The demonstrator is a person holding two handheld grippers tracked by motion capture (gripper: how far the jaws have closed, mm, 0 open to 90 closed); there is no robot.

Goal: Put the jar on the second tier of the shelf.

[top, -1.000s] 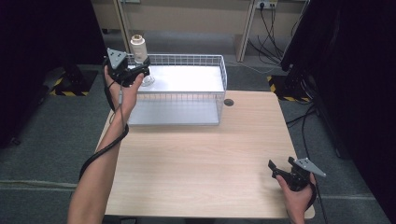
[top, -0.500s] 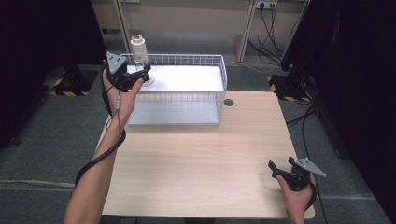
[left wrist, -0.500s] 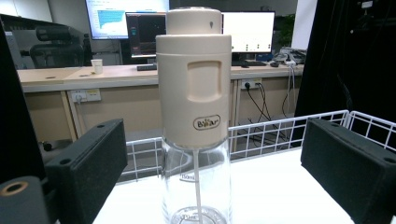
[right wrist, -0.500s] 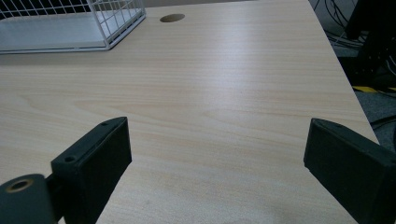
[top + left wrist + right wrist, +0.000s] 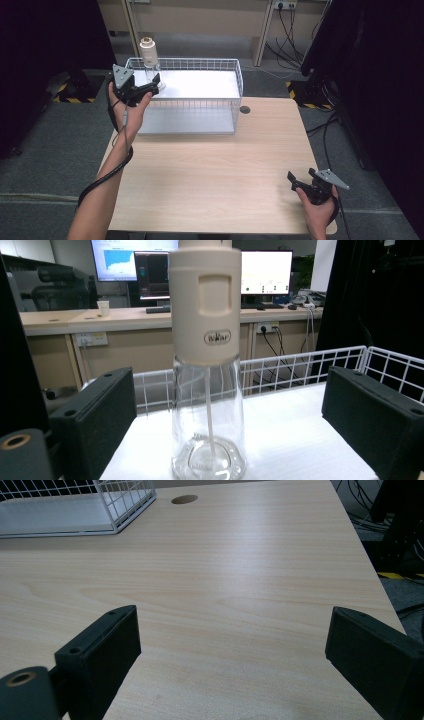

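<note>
At the far left of the high view, a person's left arm reaches forward from the bottom edge, the hand holding the left gripper (image 5: 150,85) at the near left corner of a white wire basket (image 5: 239,80). The basket sits at the back of a pale wooden table (image 5: 210,170). A clear glass bottle (image 5: 150,62) with a tall cream-coloured cap stands upright inside that corner of the basket, on its white floor. In the left gripper view the bottle stands between the two black jaws, which are spread wide with a gap on each side, not pressing on it. Well apart, at the near right corner of the table, the right gripper (image 5: 299,181) rests low over the wood, jaws spread with nothing between them.
</note>
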